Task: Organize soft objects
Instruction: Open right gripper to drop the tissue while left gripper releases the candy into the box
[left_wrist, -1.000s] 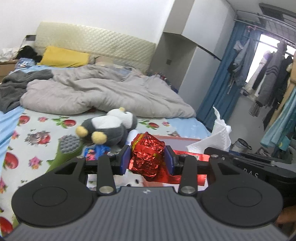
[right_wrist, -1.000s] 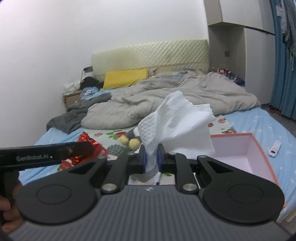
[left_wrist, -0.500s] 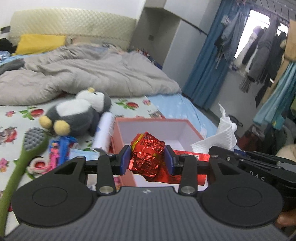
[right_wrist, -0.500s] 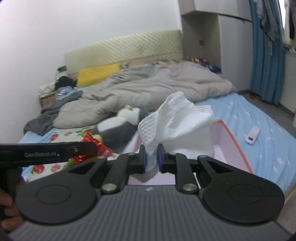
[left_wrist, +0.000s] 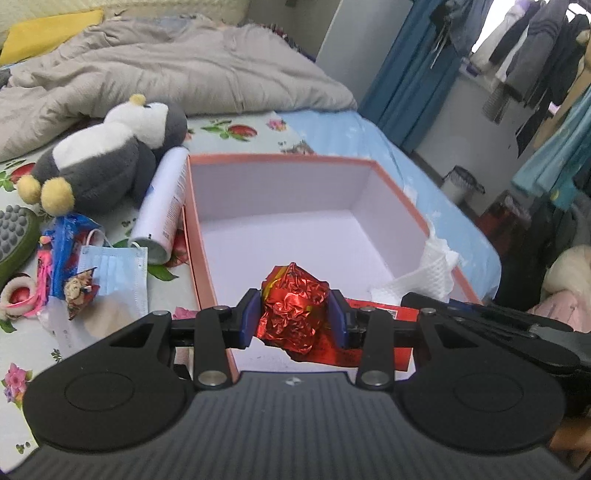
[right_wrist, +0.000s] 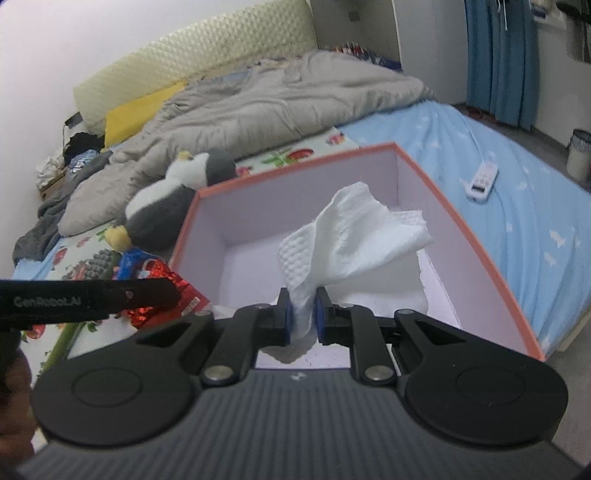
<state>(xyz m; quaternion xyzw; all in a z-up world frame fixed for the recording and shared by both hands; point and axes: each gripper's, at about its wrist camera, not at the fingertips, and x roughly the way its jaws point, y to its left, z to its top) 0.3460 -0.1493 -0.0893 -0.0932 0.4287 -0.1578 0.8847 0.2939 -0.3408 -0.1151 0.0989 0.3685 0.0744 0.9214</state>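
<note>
Both tongs loaded, poised at the near rim of the box.

Left gripper (left_wrist: 295, 316) pinches a crumpled red foil wrapper (left_wrist: 293, 308) between its blue pads; right gripper (right_wrist: 303, 315) is nearly pressed together on a white paper towel (right_wrist: 351, 236), most of it fanning out above the jaws. Pink-sided box (left_wrist: 391, 192) sits on the bed, white floor bare — nothing dropped in yet. Both loads hang over its near end, not released. Left outside, beside the box: plush penguin (left_wrist: 110, 151), white spray can (left_wrist: 164, 206) against the box wall, blue face mask (left_wrist: 114, 267), snack packets (left_wrist: 62, 251). Judgement: early stage; first two items about to go in, the plush and mask remain.
</note>
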